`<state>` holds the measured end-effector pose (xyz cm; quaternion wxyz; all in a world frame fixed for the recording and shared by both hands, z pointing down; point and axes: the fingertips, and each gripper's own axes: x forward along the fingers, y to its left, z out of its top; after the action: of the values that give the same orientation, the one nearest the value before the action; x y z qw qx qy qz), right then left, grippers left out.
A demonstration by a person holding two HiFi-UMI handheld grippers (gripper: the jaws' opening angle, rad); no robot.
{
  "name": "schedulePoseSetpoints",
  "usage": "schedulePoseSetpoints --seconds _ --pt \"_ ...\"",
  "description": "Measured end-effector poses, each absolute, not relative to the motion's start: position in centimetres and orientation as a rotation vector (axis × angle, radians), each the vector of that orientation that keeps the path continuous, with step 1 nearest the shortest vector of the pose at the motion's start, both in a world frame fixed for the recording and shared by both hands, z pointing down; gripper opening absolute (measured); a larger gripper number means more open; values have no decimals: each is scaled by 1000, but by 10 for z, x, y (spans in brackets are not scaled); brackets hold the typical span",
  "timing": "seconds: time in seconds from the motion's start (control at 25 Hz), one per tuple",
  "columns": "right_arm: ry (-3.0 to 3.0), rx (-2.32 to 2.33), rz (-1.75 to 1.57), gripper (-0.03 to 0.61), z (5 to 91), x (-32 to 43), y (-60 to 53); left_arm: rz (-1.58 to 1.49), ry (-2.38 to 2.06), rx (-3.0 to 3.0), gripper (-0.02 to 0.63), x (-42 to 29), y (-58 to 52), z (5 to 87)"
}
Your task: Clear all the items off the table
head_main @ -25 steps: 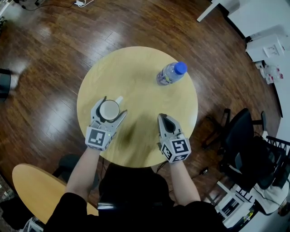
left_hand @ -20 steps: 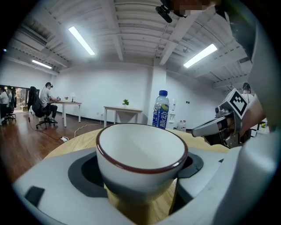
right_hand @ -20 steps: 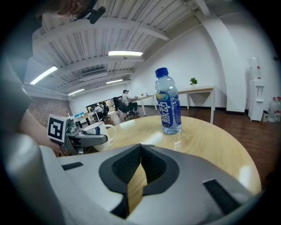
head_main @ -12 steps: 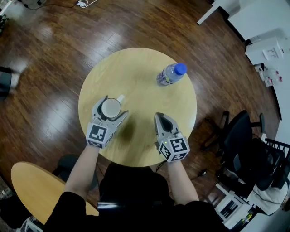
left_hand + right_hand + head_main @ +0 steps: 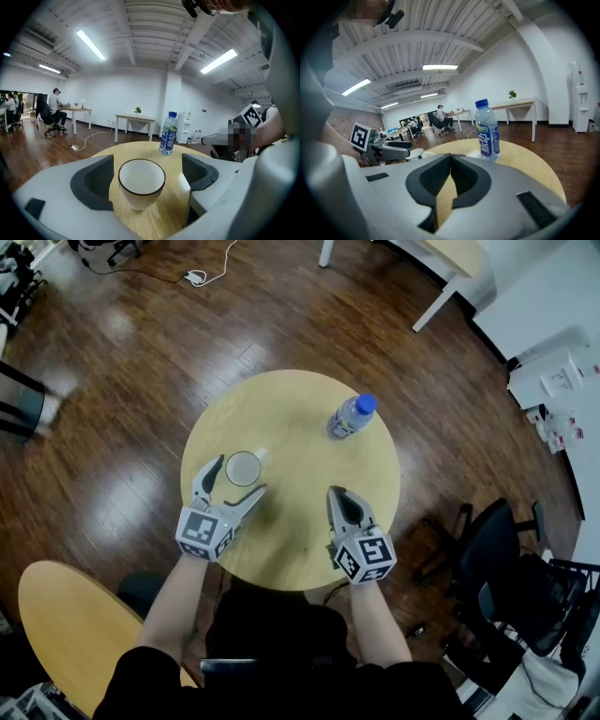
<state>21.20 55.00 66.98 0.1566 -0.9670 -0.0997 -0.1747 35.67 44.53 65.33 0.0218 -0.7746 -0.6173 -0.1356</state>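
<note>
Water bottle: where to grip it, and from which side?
Likely mid-body, on the label of the water bottle, coming in level from the person's side. It stands upright, round and narrow, with bare table around it.

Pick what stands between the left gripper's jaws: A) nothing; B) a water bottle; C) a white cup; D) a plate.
C: the left gripper view shows the white cup upright on the table between the opening jaws of the left gripper, pads clear of it; the water bottle stands farther off.
</note>
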Motion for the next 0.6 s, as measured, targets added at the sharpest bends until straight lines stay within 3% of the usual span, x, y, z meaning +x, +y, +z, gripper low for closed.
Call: schedulePoseSetpoints --seconds 0.24,0.36,0.44,0.48,0.6 --pt "-269 -2820 -373 5 629 193 559 -302 -1844 -2524 399 352 424 607" --pt "-262 -2849 -270 5 596 189 571 -173 -1804 -2573 225 352 413 576" --pt "-256 -2879 -203 5 570 187 575 -119 -1787 -2618 146 354 404 552" --pt "-251 -2894 -172 4 559 187 576 -98 -1783 -2633 111 354 399 540" --pt "-234 -2926 -99 3 535 182 574 -37 -1767 -2626 84 349 389 515"
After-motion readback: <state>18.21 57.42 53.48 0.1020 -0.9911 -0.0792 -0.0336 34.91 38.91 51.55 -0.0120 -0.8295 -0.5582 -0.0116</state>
